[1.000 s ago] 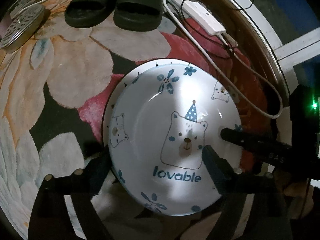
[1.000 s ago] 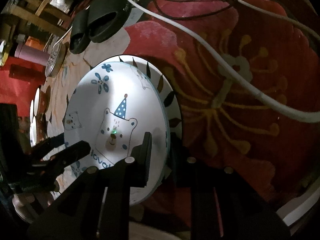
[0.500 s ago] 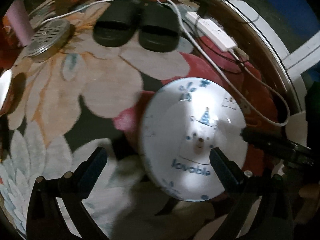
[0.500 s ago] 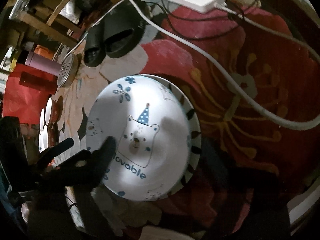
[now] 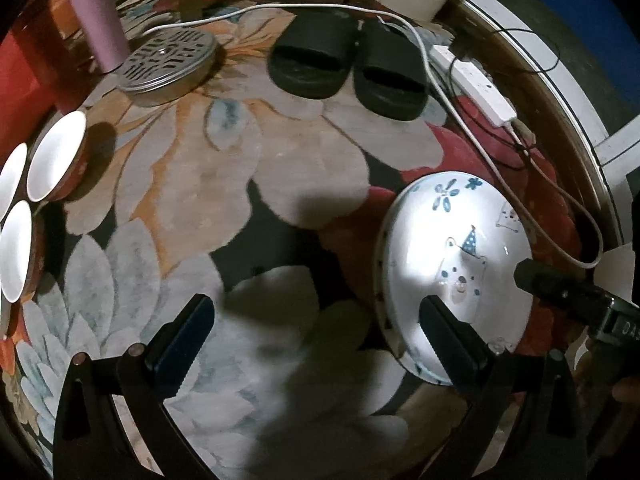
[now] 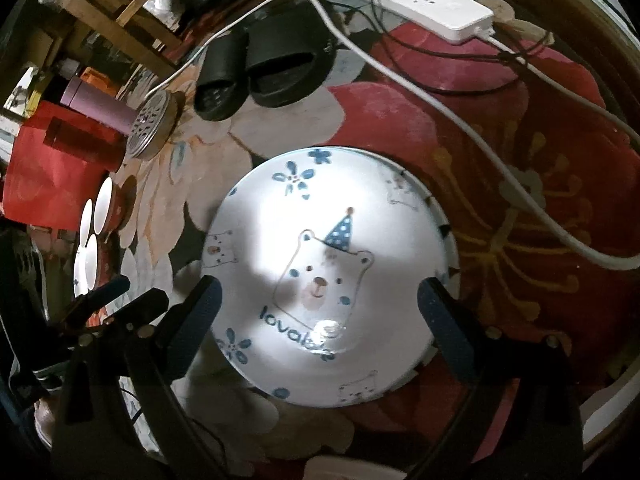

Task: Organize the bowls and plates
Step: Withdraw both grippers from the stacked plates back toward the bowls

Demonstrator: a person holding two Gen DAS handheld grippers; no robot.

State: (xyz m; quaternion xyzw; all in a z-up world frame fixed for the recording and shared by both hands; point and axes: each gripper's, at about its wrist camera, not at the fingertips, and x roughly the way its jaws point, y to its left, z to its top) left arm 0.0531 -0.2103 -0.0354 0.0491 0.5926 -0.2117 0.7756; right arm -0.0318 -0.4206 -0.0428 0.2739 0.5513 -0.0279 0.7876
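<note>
The right claw (image 6: 318,312) is standing wide above the bear plate (image 6: 324,276), and its two pads are hanging over the plate's left and right edges without touching it. The bear plate is lying flat on a second plate with a dark-patterned rim (image 6: 446,236), which is showing only as a thin edge on the side of the right pad. Both are resting on the flowered rug (image 6: 520,240).

The left claw (image 5: 316,340) is also spreading wide, with nothing between its pads. Under it is lying only the rug, and the bear plate is sitting partly behind its right pad (image 5: 448,340). A finger of the right claw is reaching in over the plate's far edge from the right side.

Three small bowls (image 5: 52,160), white inside, are standing close together far to the left of the left claw. Ahead of both claws, black slippers (image 5: 344,68), a round metal perforated lid (image 5: 168,64) and a white power strip (image 6: 424,2) are lying on the rug.
</note>
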